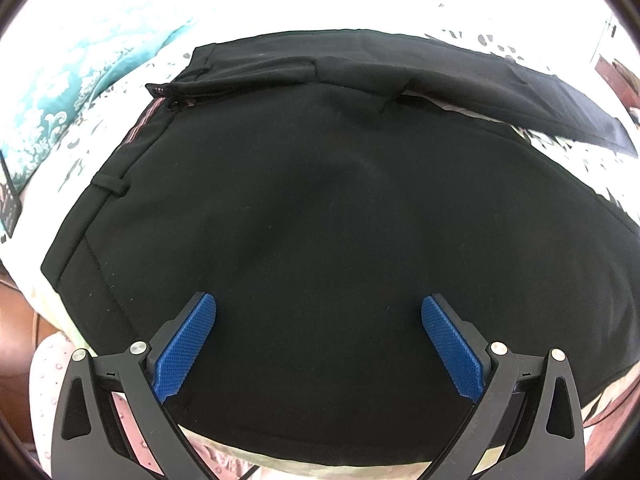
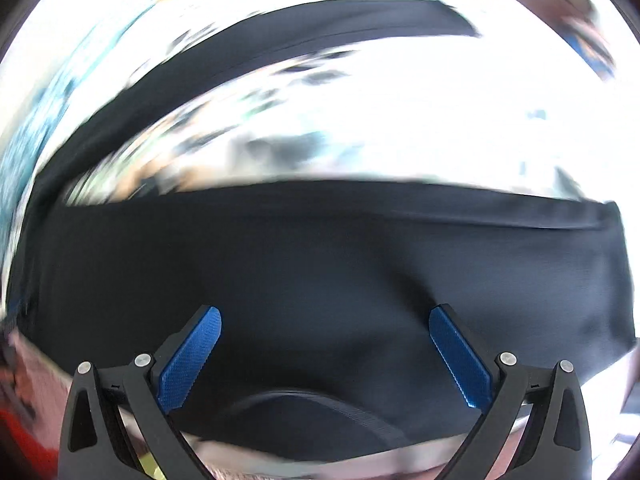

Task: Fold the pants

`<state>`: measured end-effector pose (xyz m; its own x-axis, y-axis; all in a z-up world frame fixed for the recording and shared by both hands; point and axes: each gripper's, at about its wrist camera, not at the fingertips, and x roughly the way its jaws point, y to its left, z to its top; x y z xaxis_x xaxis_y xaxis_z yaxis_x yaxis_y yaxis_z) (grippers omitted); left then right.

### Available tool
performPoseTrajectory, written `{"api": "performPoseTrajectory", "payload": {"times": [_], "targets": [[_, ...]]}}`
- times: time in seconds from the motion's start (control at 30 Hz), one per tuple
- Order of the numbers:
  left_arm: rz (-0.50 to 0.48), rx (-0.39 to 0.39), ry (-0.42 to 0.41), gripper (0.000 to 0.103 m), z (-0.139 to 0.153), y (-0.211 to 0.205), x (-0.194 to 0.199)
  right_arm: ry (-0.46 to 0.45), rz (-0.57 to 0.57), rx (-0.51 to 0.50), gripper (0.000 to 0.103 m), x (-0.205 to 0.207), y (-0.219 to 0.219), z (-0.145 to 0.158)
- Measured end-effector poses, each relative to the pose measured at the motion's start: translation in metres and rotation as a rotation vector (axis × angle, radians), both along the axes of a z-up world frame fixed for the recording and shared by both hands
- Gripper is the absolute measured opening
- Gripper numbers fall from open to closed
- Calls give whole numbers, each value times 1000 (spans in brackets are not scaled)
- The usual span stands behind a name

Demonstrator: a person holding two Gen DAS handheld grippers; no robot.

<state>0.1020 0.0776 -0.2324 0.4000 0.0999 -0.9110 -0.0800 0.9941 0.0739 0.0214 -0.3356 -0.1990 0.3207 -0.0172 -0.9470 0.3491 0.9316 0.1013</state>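
Observation:
Black pants (image 1: 312,208) lie spread on a bed. In the left wrist view the waistband with belt loops runs along the left side, and one leg (image 1: 520,92) stretches to the far right. My left gripper (image 1: 319,308) is open and empty just above the seat area. In the blurred right wrist view my right gripper (image 2: 325,320) is open and empty over the near leg (image 2: 320,248); the other leg (image 2: 280,40) arcs across the back.
The bed has a white sheet with a grey leaf print (image 1: 560,148). A teal patterned cloth (image 1: 60,92) lies at the left. The wooden bed edge (image 1: 16,320) shows at the lower left.

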Motion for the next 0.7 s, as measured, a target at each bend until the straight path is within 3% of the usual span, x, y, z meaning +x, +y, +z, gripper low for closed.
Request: {"api": "performPoseTrajectory", "payload": {"times": [0.2,0.27,0.37,0.53,0.63,0.7], "targets": [[30,19,21,103,2,-2,4,-36,-275,9,103,-40,-125,-2],[39,26,31,102,5,-2,8,-113,-324,107,103,-52,-147,1],[47,28,-18,102,22,-5,25,-147,-347,76,103,-51,-144,23],[55,3,-124,102,51,-10,80,-340,-254,120,103,-31,-126,70],[74,16,-147,102,41,-7,124,-352,-201,183,103,6,-117,77],[112,55,-133,103,18,-2,147,-348,-182,207,103,28,-118,74]]}}
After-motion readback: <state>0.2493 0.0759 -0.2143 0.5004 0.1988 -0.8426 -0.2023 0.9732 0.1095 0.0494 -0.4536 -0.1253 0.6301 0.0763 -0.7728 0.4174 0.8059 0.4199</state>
